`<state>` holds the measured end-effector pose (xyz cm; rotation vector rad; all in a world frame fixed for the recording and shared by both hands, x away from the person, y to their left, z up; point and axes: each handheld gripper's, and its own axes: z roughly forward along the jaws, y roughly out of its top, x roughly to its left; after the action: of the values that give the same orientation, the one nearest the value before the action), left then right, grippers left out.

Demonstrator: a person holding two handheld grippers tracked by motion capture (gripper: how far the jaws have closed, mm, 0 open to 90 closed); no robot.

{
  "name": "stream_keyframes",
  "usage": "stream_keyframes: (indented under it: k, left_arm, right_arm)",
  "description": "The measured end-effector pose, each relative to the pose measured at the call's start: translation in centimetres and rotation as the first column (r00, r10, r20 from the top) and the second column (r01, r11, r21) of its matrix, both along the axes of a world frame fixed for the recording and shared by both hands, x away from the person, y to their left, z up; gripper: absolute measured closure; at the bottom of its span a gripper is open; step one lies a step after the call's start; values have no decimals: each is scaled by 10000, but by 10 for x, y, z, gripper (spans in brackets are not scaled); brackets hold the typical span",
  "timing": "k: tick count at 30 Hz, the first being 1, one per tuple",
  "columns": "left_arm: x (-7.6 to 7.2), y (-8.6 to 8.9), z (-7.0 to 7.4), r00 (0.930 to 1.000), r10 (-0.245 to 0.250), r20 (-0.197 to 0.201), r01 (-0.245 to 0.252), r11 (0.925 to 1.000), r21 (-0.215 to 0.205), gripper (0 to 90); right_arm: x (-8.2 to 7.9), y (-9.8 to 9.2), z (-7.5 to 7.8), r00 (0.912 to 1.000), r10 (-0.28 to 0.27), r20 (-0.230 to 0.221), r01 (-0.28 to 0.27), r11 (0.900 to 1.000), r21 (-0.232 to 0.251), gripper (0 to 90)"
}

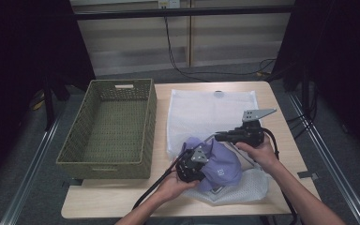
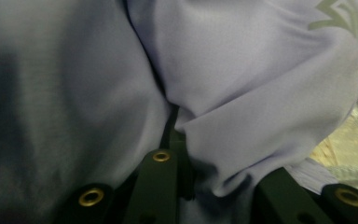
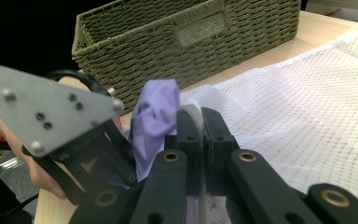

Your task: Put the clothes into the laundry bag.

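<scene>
A lavender garment (image 1: 221, 168) with a pale logo lies bunched at the mouth of a white mesh bag (image 1: 211, 110) on the table. My left gripper (image 1: 196, 165) is pressed into the garment from the left. Its jaws are shut on a fold of the lavender cloth (image 2: 242, 93), which hides their tips (image 2: 175, 140). My right gripper (image 1: 219, 137) lies level above the garment and points left. It (image 3: 203, 116) is shut on the bag's white mesh edge (image 3: 193, 112), with the lavender cloth (image 3: 156, 116) bulging just to its left.
A green woven basket (image 1: 108, 126) stands empty on the left half of the table, close beside the mesh bag. It rises behind both grippers in the right gripper view (image 3: 191, 37). Bare wood (image 1: 281, 122) shows right of the bag.
</scene>
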<state>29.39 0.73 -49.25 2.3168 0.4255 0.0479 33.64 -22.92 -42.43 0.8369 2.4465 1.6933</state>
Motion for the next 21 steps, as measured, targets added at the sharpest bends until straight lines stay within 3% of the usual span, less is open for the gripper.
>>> stream_keyframes:
  k: [1,3,4,6,9,10,11,13,18,21]
  left_arm:
    - [2,-1,1,9999,-140,4,140,9996,226,811]
    - [0,-2,2,10000,64,4,-64,9993,373,809]
    - [-1,-3,1,9999,169,-2,-169,9997,176,806]
    - [0,-1,2,9999,-125,88,122,9991,400,801]
    - [0,-1,3,9997,-244,-67,245,9996,163,764]
    - [-1,0,5,9998,-194,-89,196,9994,285,743]
    - [0,2,7,9993,-279,-239,280,9996,21,729]
    - [0,8,13,9989,-444,-171,444,9990,17,687]
    - [-3,22,35,9998,-148,-148,136,9968,-791,545]
    - [-3,29,46,10000,-59,-1,58,9928,-1200,519]
  right_arm:
    - [0,0,0,10000,-5,5,5,10000,-8,880]
    - [0,0,0,10000,4,-6,-4,10000,-3,880]
    - [0,0,0,10000,3,-4,-3,10000,-4,880]
    - [0,0,0,10000,4,-2,-4,10000,-9,880]
    - [-1,1,0,10000,9,6,-9,10000,-20,880]
    - [0,0,0,10000,3,-2,-3,10000,-15,879]
    - [0,0,0,10000,-3,-4,3,10000,-7,879]
    - [0,0,0,10000,5,2,-5,10000,-6,879]
    - [0,0,-2,10000,-28,-40,28,10000,-37,879]
    - [0,-1,-1,10000,-53,-13,52,10000,-39,878]
